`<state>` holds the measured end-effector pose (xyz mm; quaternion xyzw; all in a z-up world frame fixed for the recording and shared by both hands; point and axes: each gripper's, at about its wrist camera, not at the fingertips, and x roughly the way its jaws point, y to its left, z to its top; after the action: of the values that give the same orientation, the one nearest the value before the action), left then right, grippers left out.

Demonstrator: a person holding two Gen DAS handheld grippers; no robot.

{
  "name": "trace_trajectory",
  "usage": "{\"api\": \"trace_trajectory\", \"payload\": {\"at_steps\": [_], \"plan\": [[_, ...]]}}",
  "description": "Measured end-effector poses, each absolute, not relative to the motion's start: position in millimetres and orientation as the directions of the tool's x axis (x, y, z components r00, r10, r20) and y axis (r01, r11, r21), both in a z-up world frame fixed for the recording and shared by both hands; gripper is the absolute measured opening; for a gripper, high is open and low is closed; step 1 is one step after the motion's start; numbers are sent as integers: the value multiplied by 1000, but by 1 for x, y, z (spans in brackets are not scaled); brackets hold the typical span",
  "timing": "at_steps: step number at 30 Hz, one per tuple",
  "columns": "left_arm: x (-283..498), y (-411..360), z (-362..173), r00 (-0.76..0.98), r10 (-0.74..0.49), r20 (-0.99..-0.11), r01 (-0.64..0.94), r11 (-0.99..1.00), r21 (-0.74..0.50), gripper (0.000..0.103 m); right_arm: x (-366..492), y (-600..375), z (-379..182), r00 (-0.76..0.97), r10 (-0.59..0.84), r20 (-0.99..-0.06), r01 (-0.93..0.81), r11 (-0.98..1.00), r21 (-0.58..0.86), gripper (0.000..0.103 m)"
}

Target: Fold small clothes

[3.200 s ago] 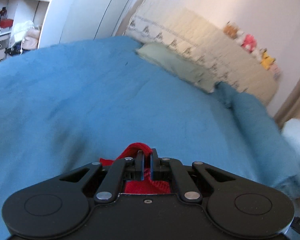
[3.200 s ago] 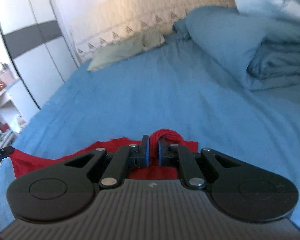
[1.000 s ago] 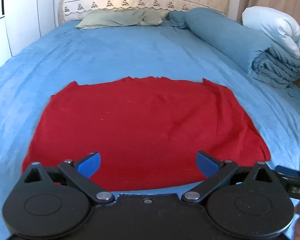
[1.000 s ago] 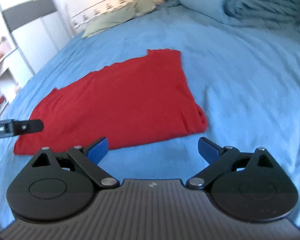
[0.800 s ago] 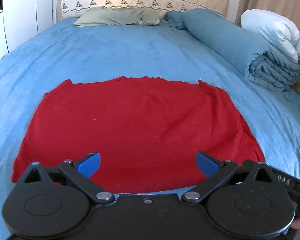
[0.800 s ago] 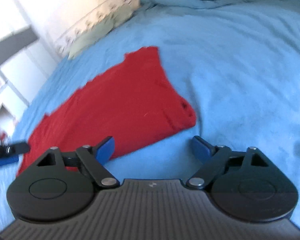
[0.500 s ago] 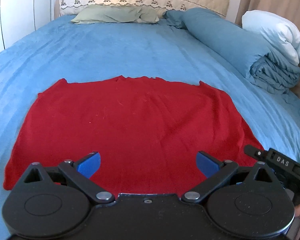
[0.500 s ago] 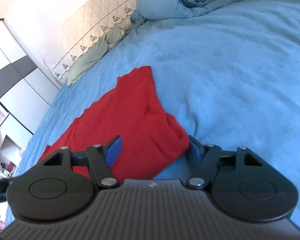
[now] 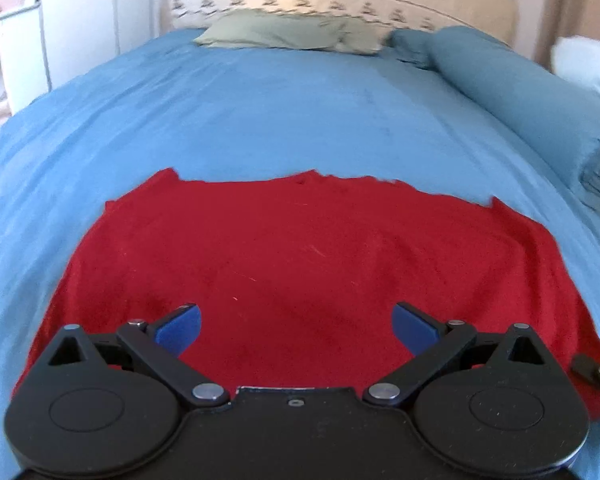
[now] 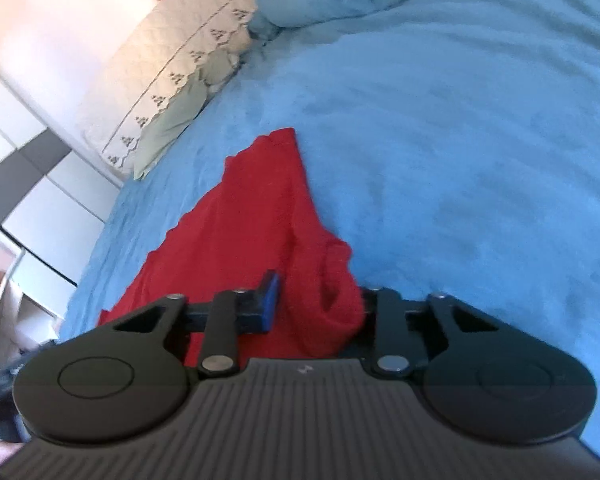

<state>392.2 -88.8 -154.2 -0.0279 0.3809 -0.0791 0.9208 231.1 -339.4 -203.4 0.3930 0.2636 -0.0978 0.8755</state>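
Right wrist view: your right gripper (image 10: pixel 314 302), jaws half-closed, straddles the red knit garment (image 10: pixel 240 216) at its bunched near-right corner; left gripper (image 9: pixel 296 326) hovers released.

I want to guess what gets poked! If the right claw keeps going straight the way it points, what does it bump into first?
The red cloth. The right claw already has the cloth's bunched corner sitting between its fingers, so going straight would push into that fold first, then probably the blue bedspread beyond. Depth is hard to judge here.
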Motion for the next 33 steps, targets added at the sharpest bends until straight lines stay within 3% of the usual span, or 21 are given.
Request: {"api": "trace_trajectory", "payload": {"at_steps": [1, 4, 8, 13, 18, 22, 25, 29, 33], "plan": [[398, -88, -158, 688, -183, -703, 124, 983, -134, 103, 231, -341, -202, 838, 47, -544, 379, 667, 641, 27], [409, -97, -171, 649, -218, -729, 158, 976, -152, 103, 233, -336, -190, 827, 38, -561, 378, 701, 605, 24], [415, -119, -185, 638, -140, -757, 210, 978, -4, 103, 238, -325, -166, 832, 40, -553, 365, 711, 601, 23], [423, -94, -167, 606, -188, -773, 213, 975, -71, 102, 262, -296, -116, 858, 77, -508, 308, 715, 628, 22], [409, -32, -141, 637, -186, -748, 212, 975, -62, 102, 308, -223, -58, 881, 184, -436, 137, 783, 606, 22], [383, 34, -134, 647, -141, -749, 175, 984, -34, 102, 343, -132, -37, 841, 364, -400, -88, 822, 563, 22], [359, 77, -144, 621, -130, -773, 152, 987, -45, 102, 364, -59, -58, 731, 467, -498, -232, 855, 463, 21], [333, 107, -170, 589, -100, -802, 149, 989, -14, 102, 380, 8, -122, 601, 412, -685, -247, 911, 332, 21], [324, 120, -181, 582, -128, -803, 149, 988, -49, 102, 367, 28, -130, 615, 385, -688, -267, 923, 278, 22]]}}
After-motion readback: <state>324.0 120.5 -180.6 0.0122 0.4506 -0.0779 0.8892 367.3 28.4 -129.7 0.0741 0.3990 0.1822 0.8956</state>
